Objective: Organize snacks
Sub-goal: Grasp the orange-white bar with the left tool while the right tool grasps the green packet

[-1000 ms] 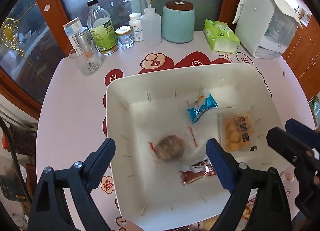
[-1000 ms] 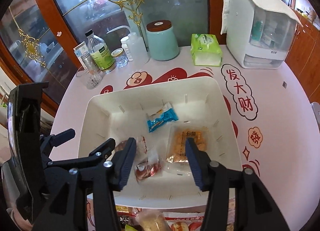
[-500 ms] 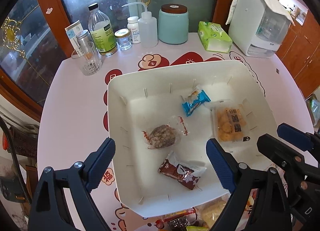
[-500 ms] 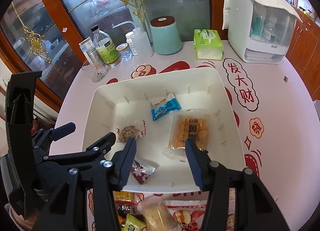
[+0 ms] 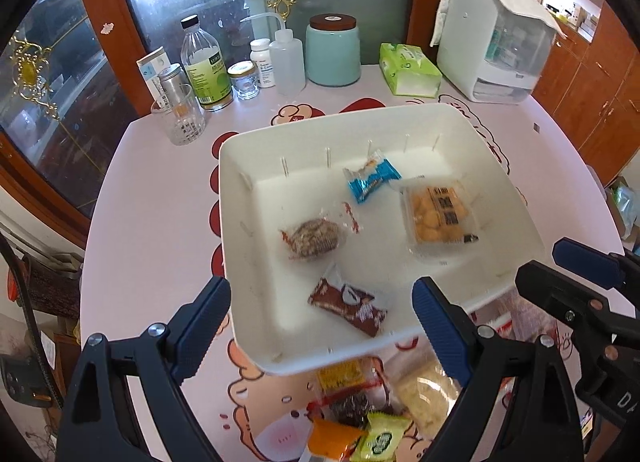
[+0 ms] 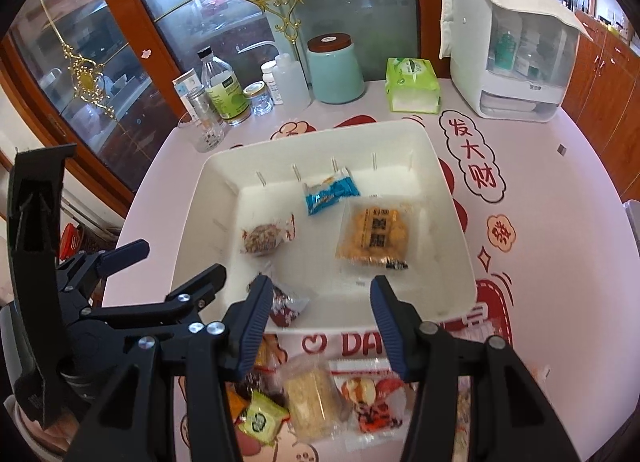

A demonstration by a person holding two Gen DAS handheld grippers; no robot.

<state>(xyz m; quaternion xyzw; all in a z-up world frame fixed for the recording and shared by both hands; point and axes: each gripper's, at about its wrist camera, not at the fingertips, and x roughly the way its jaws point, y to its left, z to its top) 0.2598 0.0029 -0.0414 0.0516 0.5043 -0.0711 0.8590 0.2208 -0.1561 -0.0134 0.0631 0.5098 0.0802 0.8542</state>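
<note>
Both tongs, left (image 5: 322, 326) and right (image 6: 321, 318), are held apart, empty, over the bin's (image 5: 256, 165) near rim; four snacks are contained.

We count four wrapped snacks in the one white bin (image 5: 256, 165): a blue packet (image 5: 372, 181), a clear pack of yellow biscuits (image 5: 440, 215), a round brown cake (image 5: 316, 238) and a dark red bar (image 5: 348, 306). Along the table's far edge we see two bottles, two small jars, one drinking glass (image 5: 181, 117), one teal canister (image 5: 333, 49) and one green tissue pack (image 5: 408, 69). The loose snacks heaped in front of the bin overlap too much for us to count.
</note>
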